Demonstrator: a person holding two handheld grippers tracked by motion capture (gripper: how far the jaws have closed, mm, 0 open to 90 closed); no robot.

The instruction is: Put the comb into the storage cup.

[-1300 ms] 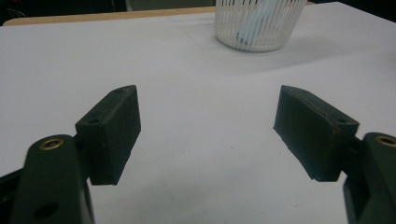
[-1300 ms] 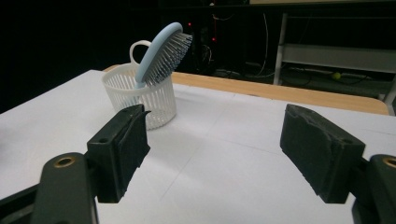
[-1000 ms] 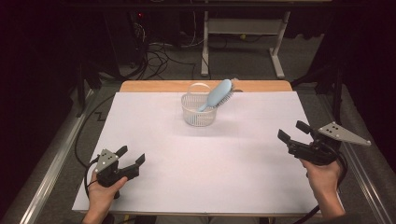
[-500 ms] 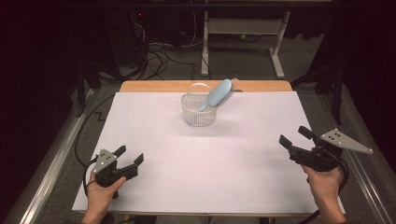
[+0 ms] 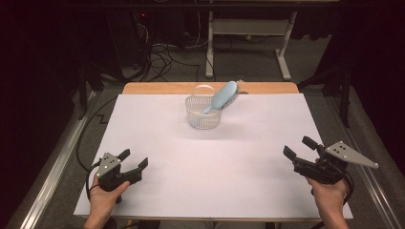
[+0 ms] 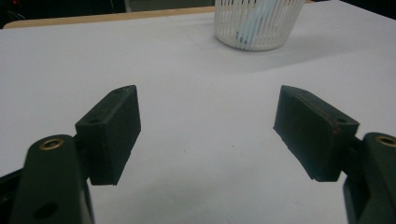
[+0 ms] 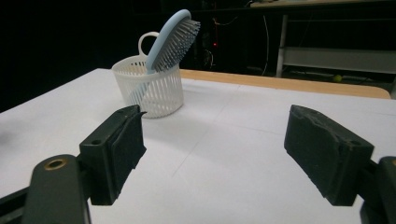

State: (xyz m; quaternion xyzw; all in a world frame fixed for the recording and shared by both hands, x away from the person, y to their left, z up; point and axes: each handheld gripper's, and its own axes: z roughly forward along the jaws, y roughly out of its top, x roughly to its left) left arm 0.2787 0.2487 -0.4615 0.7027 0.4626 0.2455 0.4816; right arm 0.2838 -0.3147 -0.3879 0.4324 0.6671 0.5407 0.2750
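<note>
A white slatted basket [image 5: 203,119] [image 6: 257,28] [image 7: 156,93] stands on the far middle of the white table sheet [image 5: 200,167]. A light blue hairbrush [image 5: 224,95] [image 7: 170,39] leans in it, handle down and bristled head sticking out over the rim. My left gripper [image 5: 134,158] [image 6: 208,107] rests near the front left corner, open and empty. My right gripper [image 5: 296,146] [image 7: 215,126] is low over the front right of the sheet, open. Its jaws have just been closing a little, with nothing between them. Both grippers point toward the basket from far off.
A wooden strip [image 5: 157,88] borders the table's far edge. Beyond it are a white desk frame [image 5: 248,28] and cables on the floor [image 5: 162,57]. Metal rails [image 5: 52,176] run along both sides of the table.
The right hand has sunk a little and drifted toward the near right edge of the sheet. The left hand, basket and brush have kept still.
</note>
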